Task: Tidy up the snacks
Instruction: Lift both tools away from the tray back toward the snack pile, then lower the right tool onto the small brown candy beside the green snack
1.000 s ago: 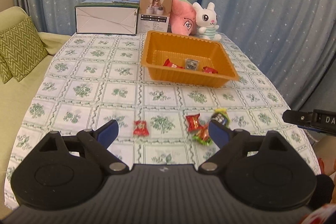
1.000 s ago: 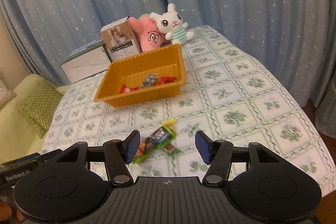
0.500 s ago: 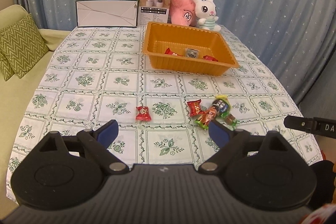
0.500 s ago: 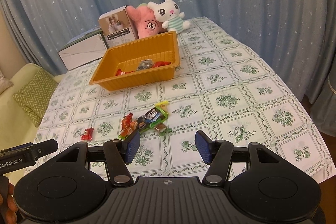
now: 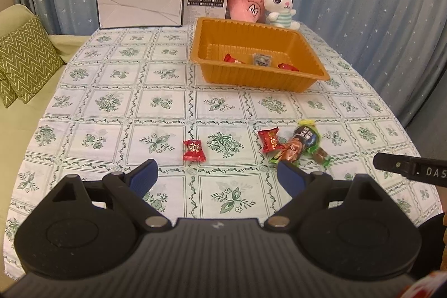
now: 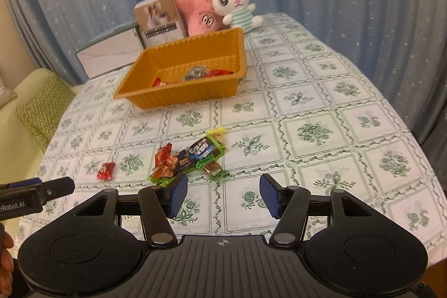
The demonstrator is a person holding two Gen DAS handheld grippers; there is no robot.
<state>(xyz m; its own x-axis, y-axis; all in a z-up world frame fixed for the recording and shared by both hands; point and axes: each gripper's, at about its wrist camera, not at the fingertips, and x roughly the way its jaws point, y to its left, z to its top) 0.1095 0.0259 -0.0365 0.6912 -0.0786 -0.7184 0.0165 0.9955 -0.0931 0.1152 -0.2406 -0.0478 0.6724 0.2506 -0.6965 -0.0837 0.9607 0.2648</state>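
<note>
Two handheld grippers hover over a table covered in a green-flowered cloth (image 5: 156, 102). The left gripper (image 5: 216, 176) has its jaws spread wide with nothing between them; the right gripper (image 6: 222, 194) is also released and empty. A single red candy (image 5: 194, 150) lies apart from a small heap of snacks (image 6: 190, 158), near both grippers. Farther back, an orange tray (image 5: 259, 74) holds a few wrapped sweets.
</note>
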